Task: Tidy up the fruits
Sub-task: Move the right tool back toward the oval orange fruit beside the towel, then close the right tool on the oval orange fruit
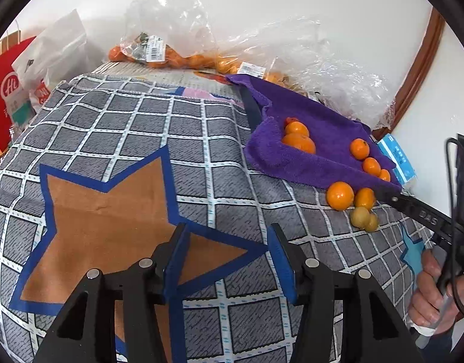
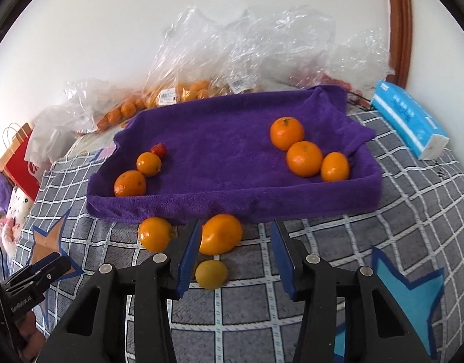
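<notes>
A tray lined with a purple towel (image 2: 232, 202) holds three oranges (image 2: 304, 158) at its right end. At its left end lie two more (image 2: 129, 183) and a small red fruit (image 2: 158, 149). In front of the tray, on the checked cloth, my right gripper (image 2: 235, 257) is open around a large orange (image 2: 221, 234), which rests against the left pad only. A small yellow fruit (image 2: 211, 273) lies lower between the fingers. Another orange (image 2: 155, 233) sits just outside the left finger. My left gripper (image 1: 227, 257) stands open and empty over the brown star (image 1: 110, 217).
Clear plastic bags with several oranges (image 2: 177, 93) lie behind the tray against the wall. A blue tissue pack (image 2: 410, 121) sits to the tray's right and a red paper bag (image 2: 20, 157) at the far left. A hand (image 1: 434, 296) holds the right gripper.
</notes>
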The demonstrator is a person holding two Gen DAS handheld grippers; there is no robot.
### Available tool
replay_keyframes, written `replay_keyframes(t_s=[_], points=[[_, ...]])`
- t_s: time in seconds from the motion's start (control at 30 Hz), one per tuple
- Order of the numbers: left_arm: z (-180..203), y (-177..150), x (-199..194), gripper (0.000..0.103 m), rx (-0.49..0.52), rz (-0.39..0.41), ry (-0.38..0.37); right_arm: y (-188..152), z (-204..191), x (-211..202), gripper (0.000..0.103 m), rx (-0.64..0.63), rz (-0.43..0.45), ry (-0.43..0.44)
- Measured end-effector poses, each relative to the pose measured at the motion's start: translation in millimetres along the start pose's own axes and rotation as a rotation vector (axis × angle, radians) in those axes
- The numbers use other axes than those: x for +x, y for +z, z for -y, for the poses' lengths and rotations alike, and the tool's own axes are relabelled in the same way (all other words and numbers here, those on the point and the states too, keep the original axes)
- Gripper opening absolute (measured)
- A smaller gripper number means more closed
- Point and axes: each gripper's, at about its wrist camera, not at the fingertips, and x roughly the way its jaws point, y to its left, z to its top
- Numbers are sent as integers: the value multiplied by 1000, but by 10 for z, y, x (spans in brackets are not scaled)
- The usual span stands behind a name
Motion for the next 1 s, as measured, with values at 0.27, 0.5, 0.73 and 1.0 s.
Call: replay_keyframes(t_s=[0.27, 0.5, 0.73, 1.0], points=[[-13, -5, -4, 51, -12, 7, -32, -10, -14, 282, 46, 35, -66, 36], [-23, -1, 0, 51, -24, 11, -31, -21, -62, 362, 37, 34, -79, 45], [-30, -5, -9, 51, -27, 13, -29, 18, -73, 200, 36, 42, -40, 67], [5, -17, -4, 51, -12, 9, -29, 47, -116, -212, 36, 3, 46, 29]])
